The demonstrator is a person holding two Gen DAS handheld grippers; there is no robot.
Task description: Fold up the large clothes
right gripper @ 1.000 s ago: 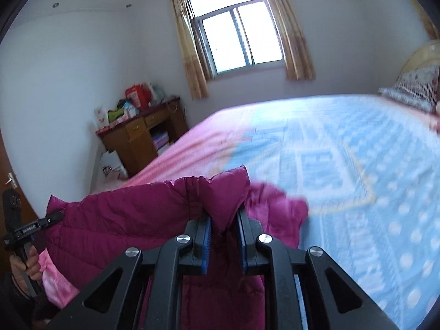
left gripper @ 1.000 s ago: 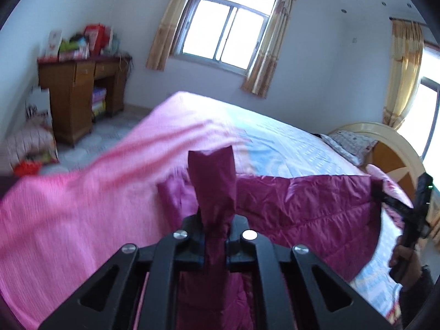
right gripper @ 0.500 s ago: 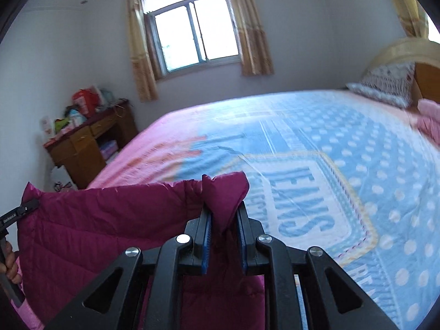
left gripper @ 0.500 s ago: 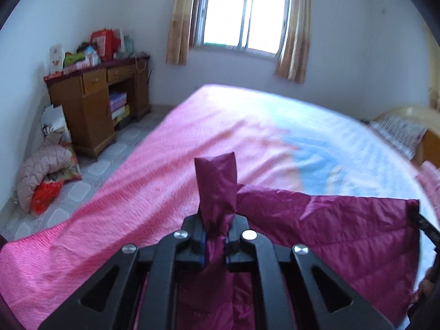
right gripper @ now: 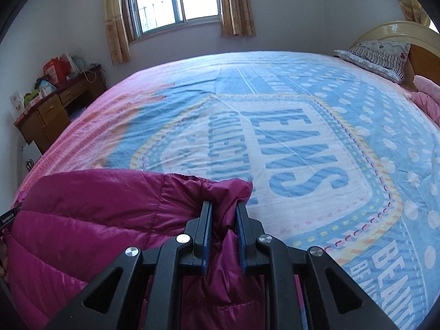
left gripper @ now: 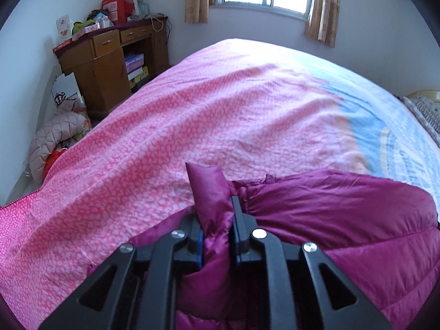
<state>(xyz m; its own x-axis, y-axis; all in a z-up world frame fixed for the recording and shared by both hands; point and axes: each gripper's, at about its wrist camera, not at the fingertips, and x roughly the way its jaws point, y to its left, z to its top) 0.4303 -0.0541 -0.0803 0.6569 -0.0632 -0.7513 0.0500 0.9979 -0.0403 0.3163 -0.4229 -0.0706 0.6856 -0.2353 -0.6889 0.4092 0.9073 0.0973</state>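
Your left hand-held gripper (left gripper: 216, 220) is pinching a bunched corner of the magenta padded jacket (left gripper: 343, 220), and your right hand-held gripper (right gripper: 223, 220) is pinching another bunch of the same garment, so the jacket (right gripper: 96, 209) hangs between the two at the near edge of the bed (right gripper: 275, 110). You look to be at the laying-out stage, with the folding proper not yet done. Hold both pinches firm; the shell looks slick and puffy, so a thin bite could slide out. Carry both corners level toward the middle of the bedspread (left gripper: 220, 104), with the fabric between them taut enough that the quilted panel lands flat, not heaped. Lower the two sides together and let go only once the padding rests on the bed. Watch the bulge near your left pinch: judged from the gathers there, it may trap a crease if you set it down slack
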